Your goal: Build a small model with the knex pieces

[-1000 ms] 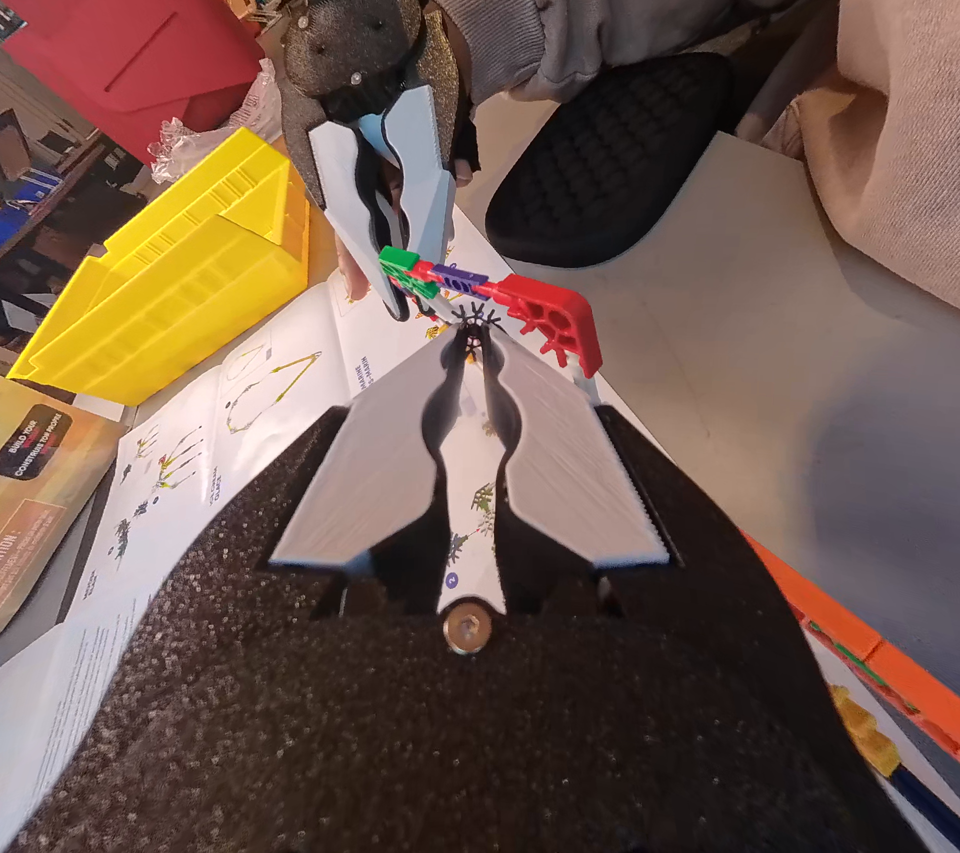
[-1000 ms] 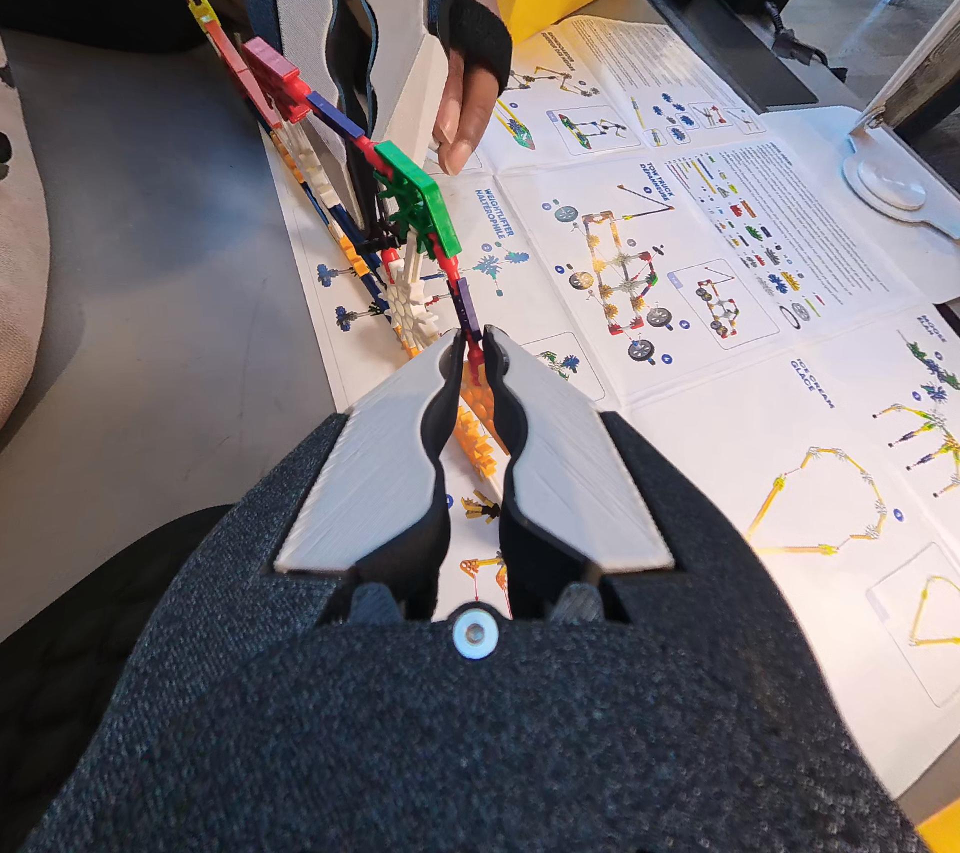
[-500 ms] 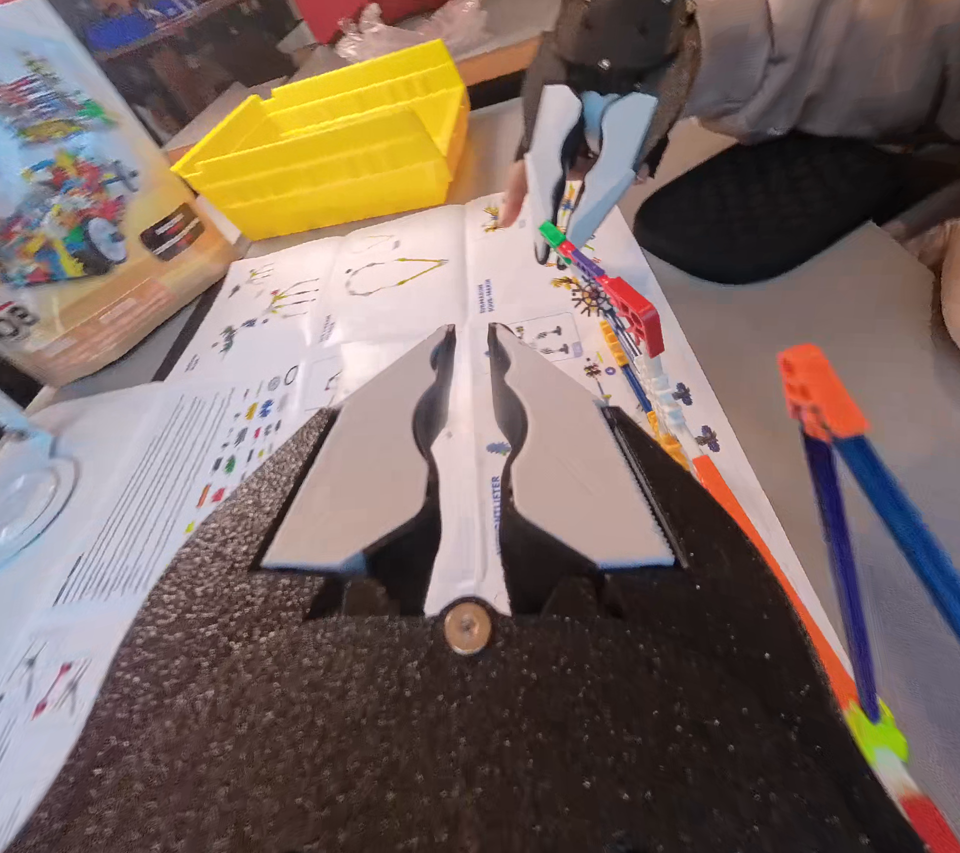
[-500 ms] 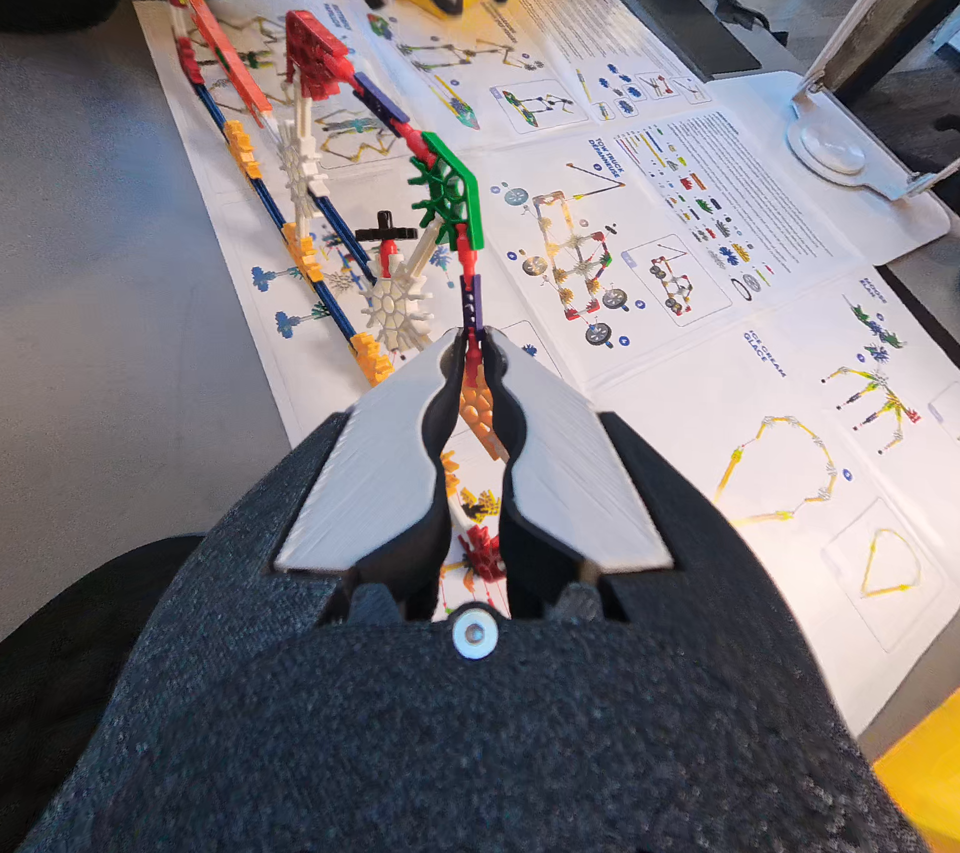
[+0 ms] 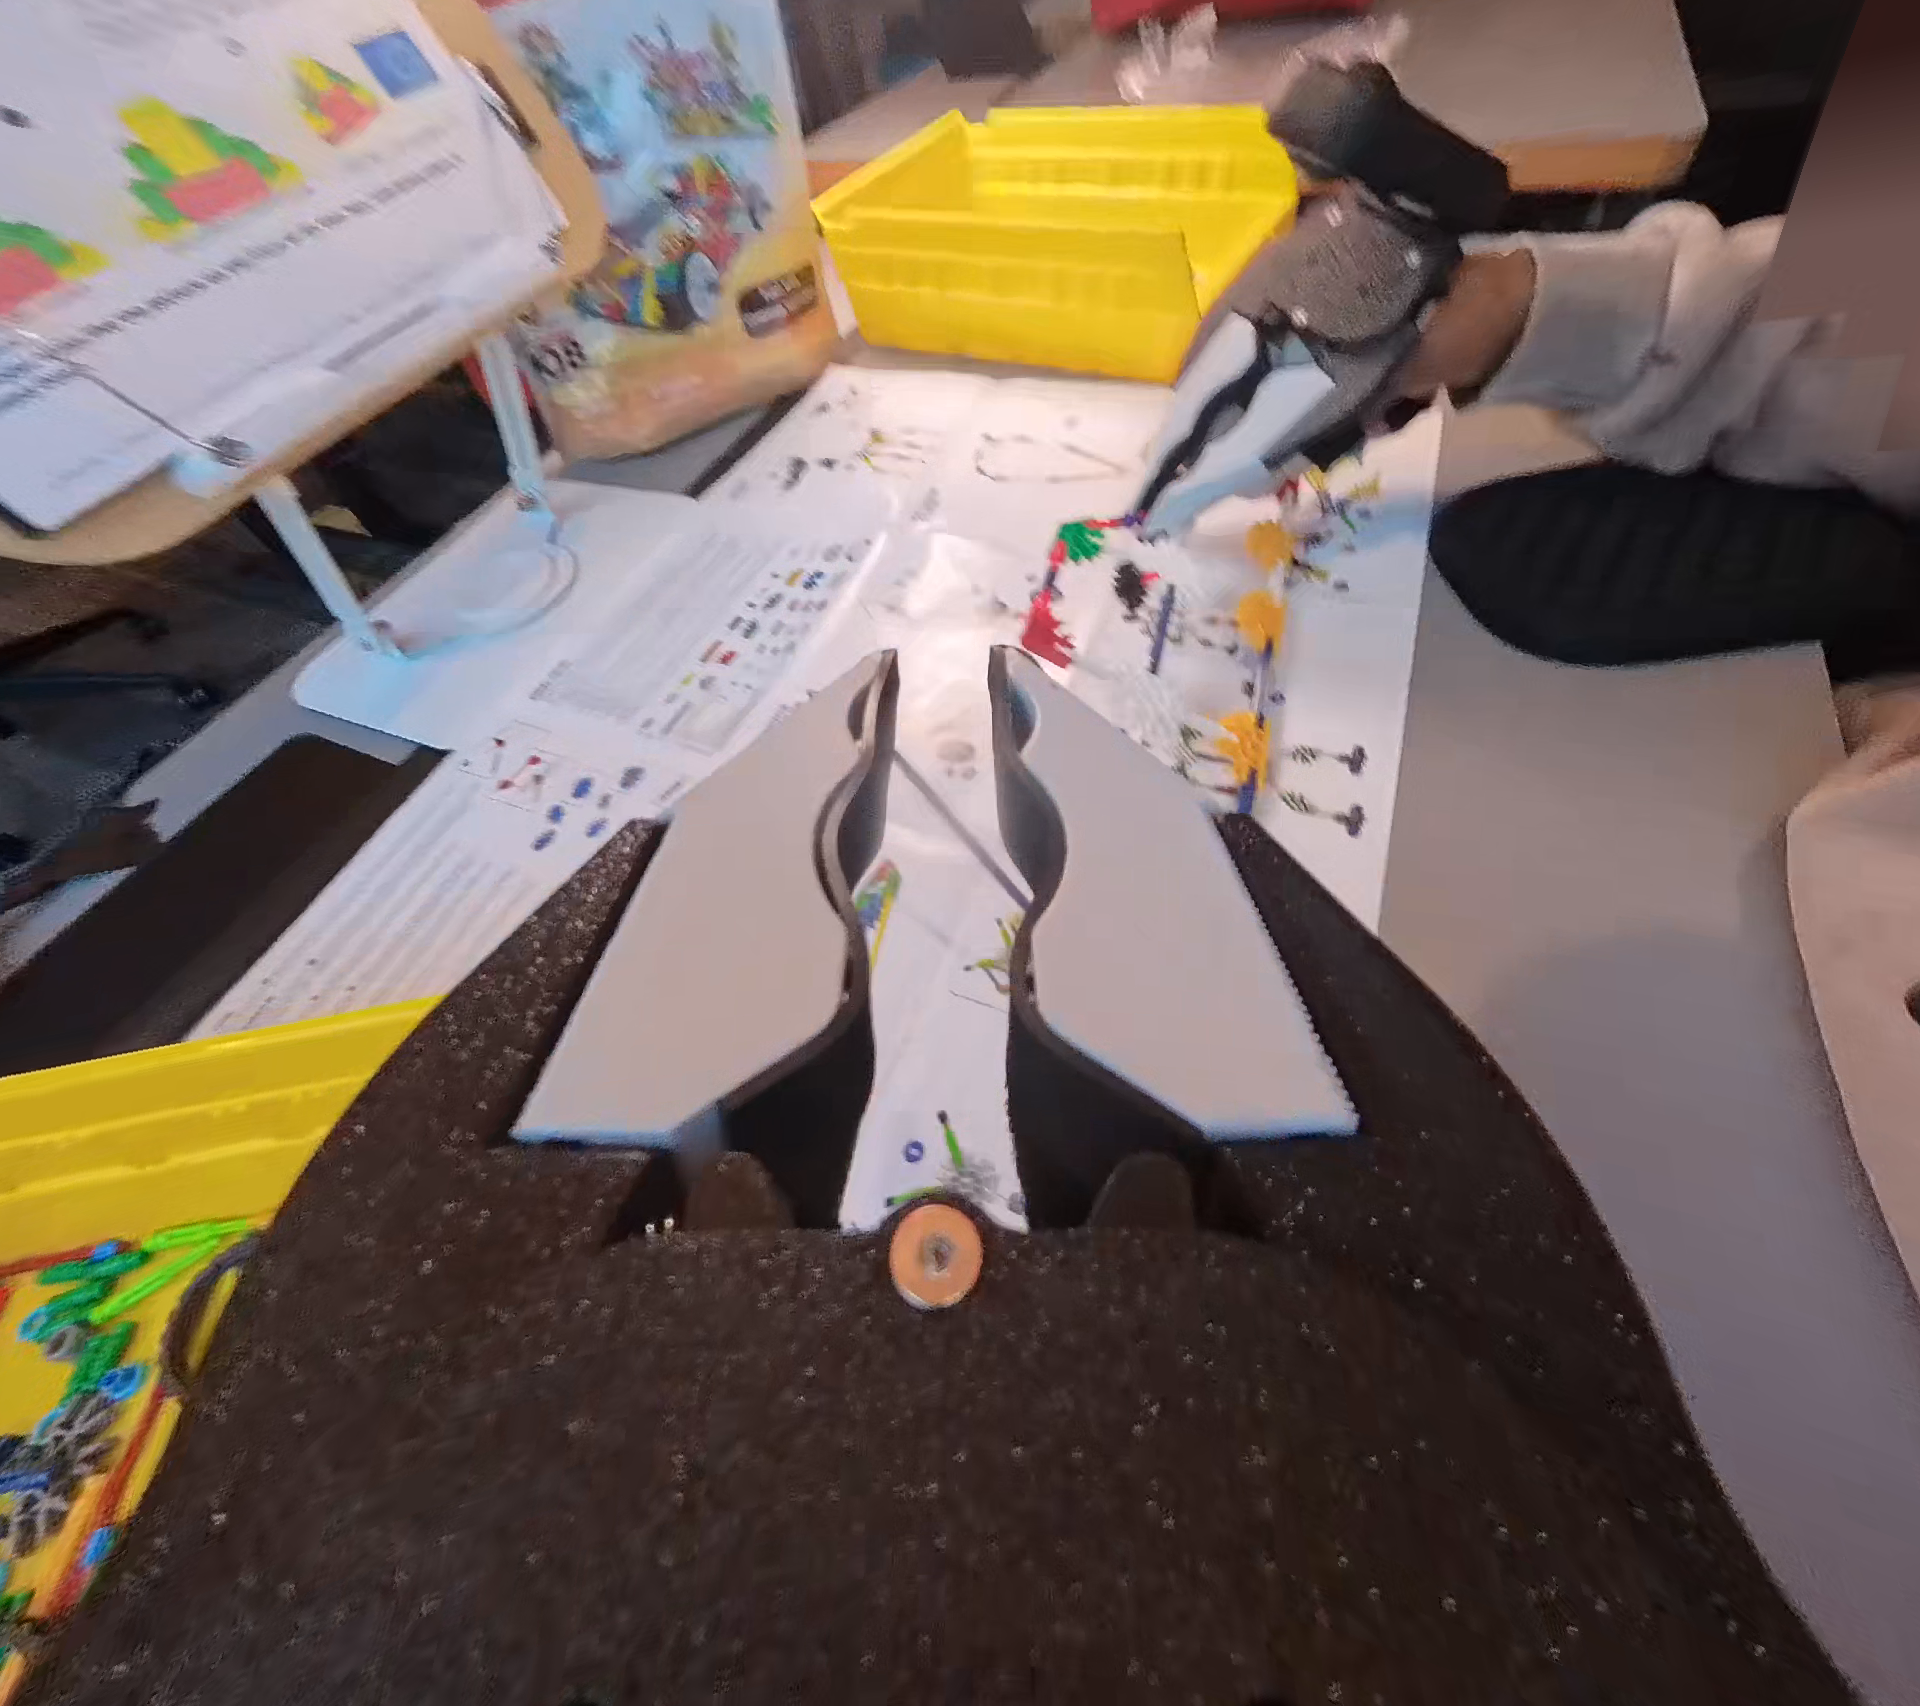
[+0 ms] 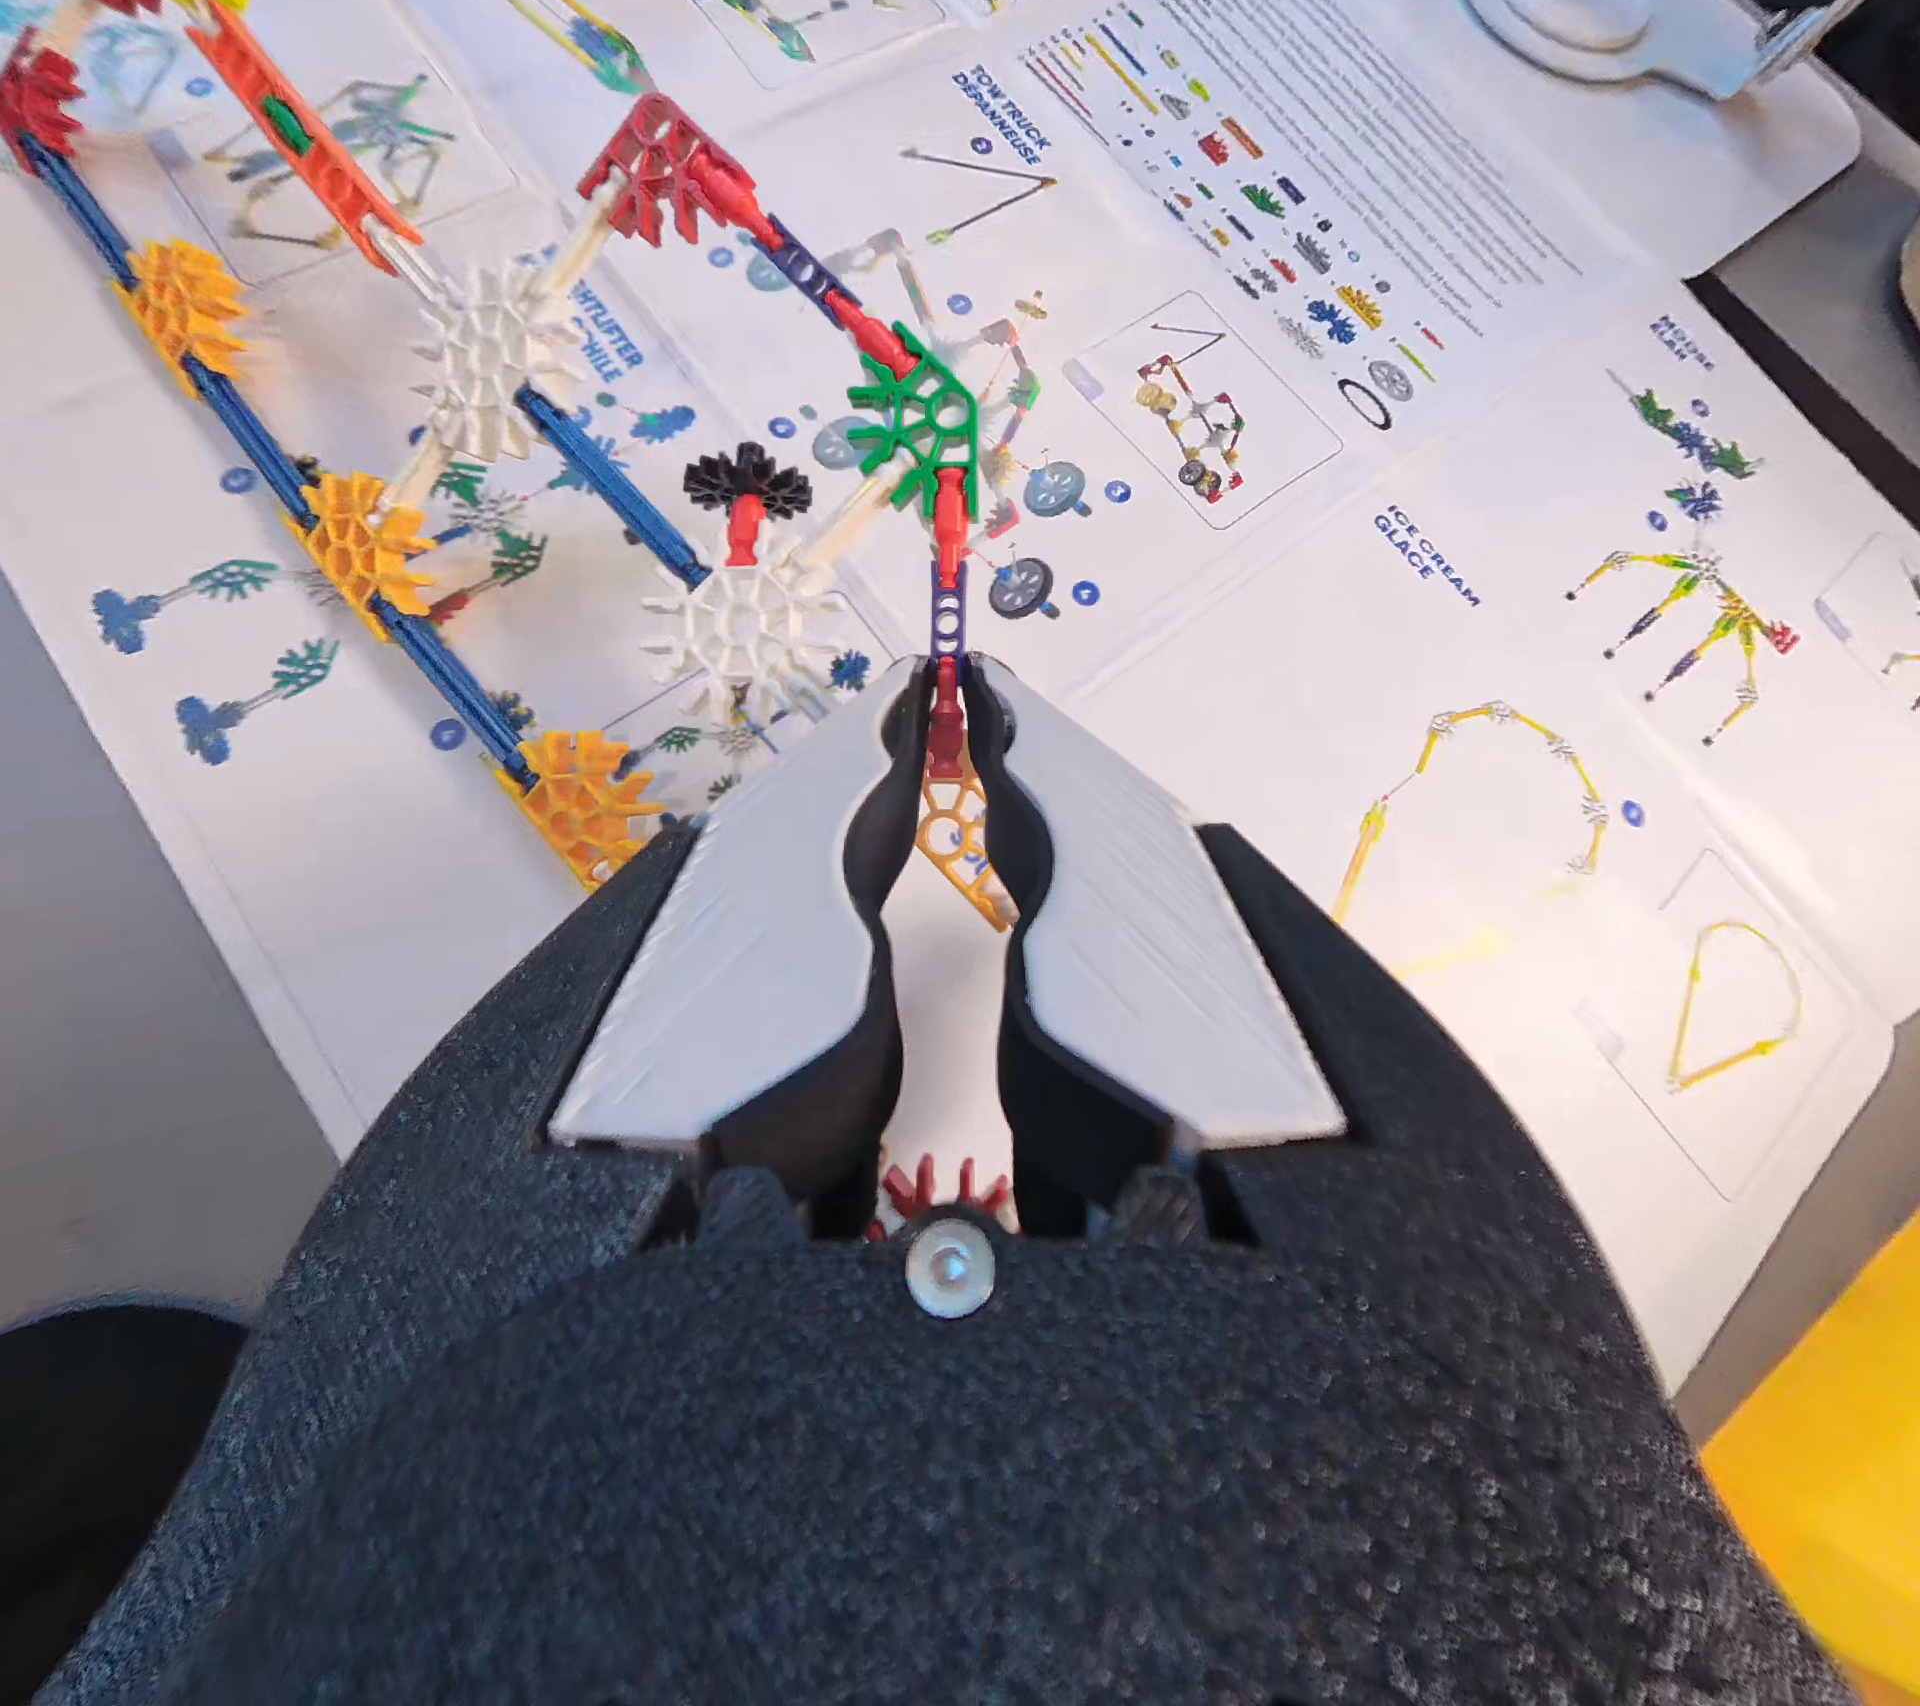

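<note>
Clamping a short red rod [image 6: 945,711] at its tips, right gripper [image 6: 945,669], rod part of rod-and-connector model [image 6: 582,430] stretching far-left over instruction sheet [image 6: 1299,721], left gripper [image 5: 940,669] w/ jaws apart, empty, above sheet, model far-right of it, yellow bin [image 5: 1049,264] beyond.

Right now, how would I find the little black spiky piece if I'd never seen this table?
Start at the big white instruction sheet and the colourful rod-and-connector model lying on it. Near the right tool sits a white snowflake wheel; a short red rod rises from it to the black spiky piece. It is the model's only black connector.
</note>
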A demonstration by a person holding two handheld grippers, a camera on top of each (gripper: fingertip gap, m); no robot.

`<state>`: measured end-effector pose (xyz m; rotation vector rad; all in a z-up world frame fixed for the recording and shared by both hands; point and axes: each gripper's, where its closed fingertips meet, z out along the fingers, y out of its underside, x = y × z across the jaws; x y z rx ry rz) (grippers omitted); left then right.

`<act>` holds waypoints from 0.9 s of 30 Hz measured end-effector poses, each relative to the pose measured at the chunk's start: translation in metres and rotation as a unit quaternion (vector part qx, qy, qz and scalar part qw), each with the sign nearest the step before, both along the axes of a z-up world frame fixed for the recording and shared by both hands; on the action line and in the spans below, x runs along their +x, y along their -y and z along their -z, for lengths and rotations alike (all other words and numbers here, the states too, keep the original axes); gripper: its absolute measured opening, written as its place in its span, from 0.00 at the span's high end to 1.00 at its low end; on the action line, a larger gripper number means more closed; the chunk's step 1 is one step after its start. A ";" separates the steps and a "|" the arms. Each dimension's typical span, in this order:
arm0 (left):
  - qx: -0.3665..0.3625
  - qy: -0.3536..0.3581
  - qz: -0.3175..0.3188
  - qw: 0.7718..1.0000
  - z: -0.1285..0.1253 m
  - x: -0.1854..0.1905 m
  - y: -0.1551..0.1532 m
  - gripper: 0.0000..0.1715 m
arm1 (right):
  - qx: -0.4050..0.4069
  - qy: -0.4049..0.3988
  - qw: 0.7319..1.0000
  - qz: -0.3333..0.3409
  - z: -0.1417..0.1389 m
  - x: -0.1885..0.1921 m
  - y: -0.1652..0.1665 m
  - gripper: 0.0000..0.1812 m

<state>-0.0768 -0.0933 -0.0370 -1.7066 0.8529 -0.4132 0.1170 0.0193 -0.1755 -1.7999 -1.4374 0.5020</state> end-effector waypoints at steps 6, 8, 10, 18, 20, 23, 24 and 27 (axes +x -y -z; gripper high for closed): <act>-0.089 -0.166 0.021 0.982 0.112 0.041 -0.007 0.90 | -0.006 0.052 0.998 0.028 0.021 -0.006 -0.021 0.92; -0.126 -0.178 0.016 0.976 0.141 0.039 -0.012 0.90 | -0.003 0.041 0.999 0.035 0.019 -0.005 -0.023 0.89; -0.149 -0.194 0.010 0.970 0.161 0.034 -0.015 0.87 | 0.002 0.011 0.999 0.036 0.010 -0.005 -0.021 0.88; -0.147 -0.206 0.032 0.967 0.173 0.029 -0.014 0.94 | 0.030 -0.050 0.998 -0.031 -0.012 -0.029 0.006 0.88; -0.139 -0.200 0.027 0.969 0.172 0.025 -0.017 0.94 | 0.046 -0.042 0.997 -0.046 -0.009 -0.037 0.012 0.88; -0.132 -0.180 0.023 0.974 0.169 0.020 -0.018 0.93 | 0.065 -0.035 0.996 -0.057 -0.003 -0.043 0.018 0.88; -0.133 -0.175 0.021 0.975 0.168 0.017 -0.018 0.93 | 0.069 -0.034 0.995 -0.057 -0.001 -0.043 0.019 0.88; -0.125 -0.179 0.016 0.976 0.168 0.012 -0.018 0.90 | 0.085 -0.035 0.994 -0.051 0.001 -0.040 0.019 0.88</act>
